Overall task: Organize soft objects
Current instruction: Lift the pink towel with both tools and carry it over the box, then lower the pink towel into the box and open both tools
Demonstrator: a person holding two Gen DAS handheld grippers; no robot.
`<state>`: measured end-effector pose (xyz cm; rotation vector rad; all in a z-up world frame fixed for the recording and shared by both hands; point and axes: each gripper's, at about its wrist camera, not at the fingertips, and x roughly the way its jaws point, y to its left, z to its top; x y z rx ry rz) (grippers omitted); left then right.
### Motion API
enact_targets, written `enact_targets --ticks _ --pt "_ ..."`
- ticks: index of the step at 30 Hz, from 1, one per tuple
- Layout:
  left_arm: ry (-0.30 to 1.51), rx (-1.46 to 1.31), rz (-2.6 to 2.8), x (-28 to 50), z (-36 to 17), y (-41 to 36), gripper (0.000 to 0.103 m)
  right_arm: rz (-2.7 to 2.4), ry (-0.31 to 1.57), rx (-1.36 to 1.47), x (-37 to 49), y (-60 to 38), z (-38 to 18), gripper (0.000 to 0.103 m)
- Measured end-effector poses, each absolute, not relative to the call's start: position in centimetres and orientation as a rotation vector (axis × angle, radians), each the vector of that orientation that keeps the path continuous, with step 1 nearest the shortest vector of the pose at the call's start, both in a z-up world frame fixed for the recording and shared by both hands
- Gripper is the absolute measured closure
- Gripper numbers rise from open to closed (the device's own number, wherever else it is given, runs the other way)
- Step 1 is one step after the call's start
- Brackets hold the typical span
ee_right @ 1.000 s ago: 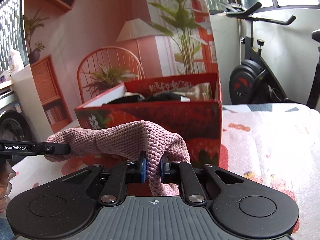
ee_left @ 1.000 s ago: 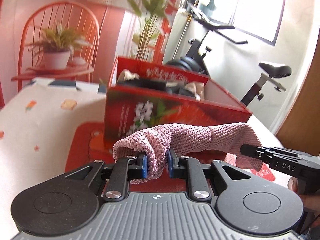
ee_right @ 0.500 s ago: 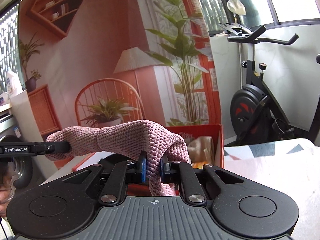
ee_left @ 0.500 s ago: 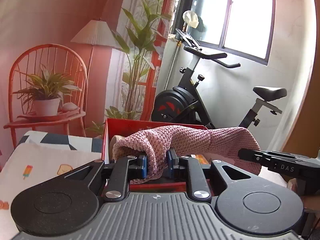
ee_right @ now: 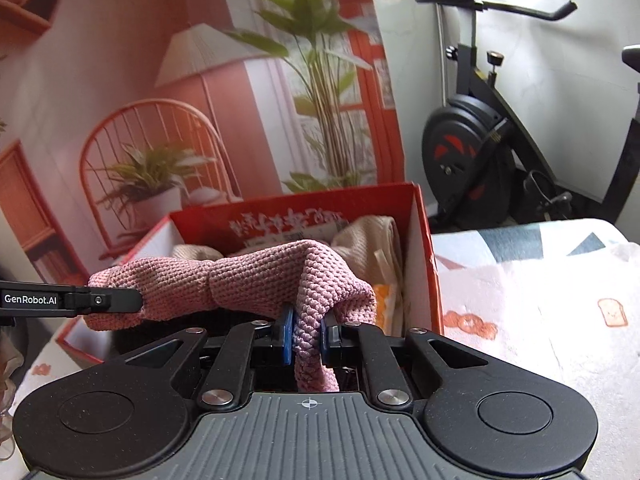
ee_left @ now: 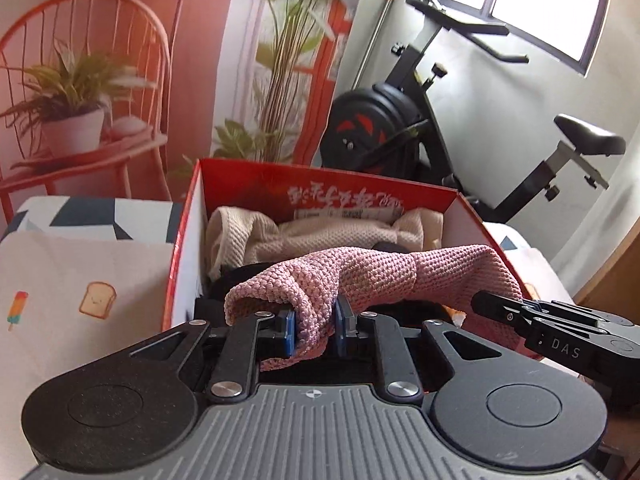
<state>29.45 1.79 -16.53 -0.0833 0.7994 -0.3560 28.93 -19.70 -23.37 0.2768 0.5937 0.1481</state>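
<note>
A folded pink knitted cloth [ee_left: 384,276] [ee_right: 248,280] hangs stretched between both grippers, above the open top of a red cardboard box [ee_left: 182,248] [ee_right: 424,264]. My left gripper [ee_left: 314,330] is shut on its left end, and my right gripper [ee_right: 307,334] is shut on its right end. Each wrist view shows the other gripper's fingers [ee_left: 504,312] [ee_right: 104,300] pinching the far end. Inside the box lie a beige knitted cloth [ee_left: 320,236] [ee_right: 372,240] and something dark, mostly hidden under the pink cloth.
The box stands on a table with a printed cloth [ee_left: 80,280] [ee_right: 540,300]. Behind are a black exercise bike [ee_left: 400,128] [ee_right: 480,160] and a backdrop picturing an orange chair with a potted plant [ee_left: 76,120] and a lamp.
Both grippers have carried the pink cloth up from in front of the box's side to above its open top. The box's inside with the beige cloth has come into view.
</note>
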Motion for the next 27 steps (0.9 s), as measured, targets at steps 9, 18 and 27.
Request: enact_targets --ticks 9,18,27 --pt "0.854 -0.062 -0.333 31.4 -18.2 1.7 0.083 0.133 0.644 0.274 30.0 -19.0 -24.9 0.091" --pt "0.829 -0.009 -0.33 31.2 -18.1 1.5 0.077 0.11 0.662 0.246 29.9 -18.4 -24.8 0.084" --pt "0.728 0.033 -0.362 28.2 -16.1 1.6 0.005 0.103 0.606 0.194 27.9 -18.2 -22.7 0.027"
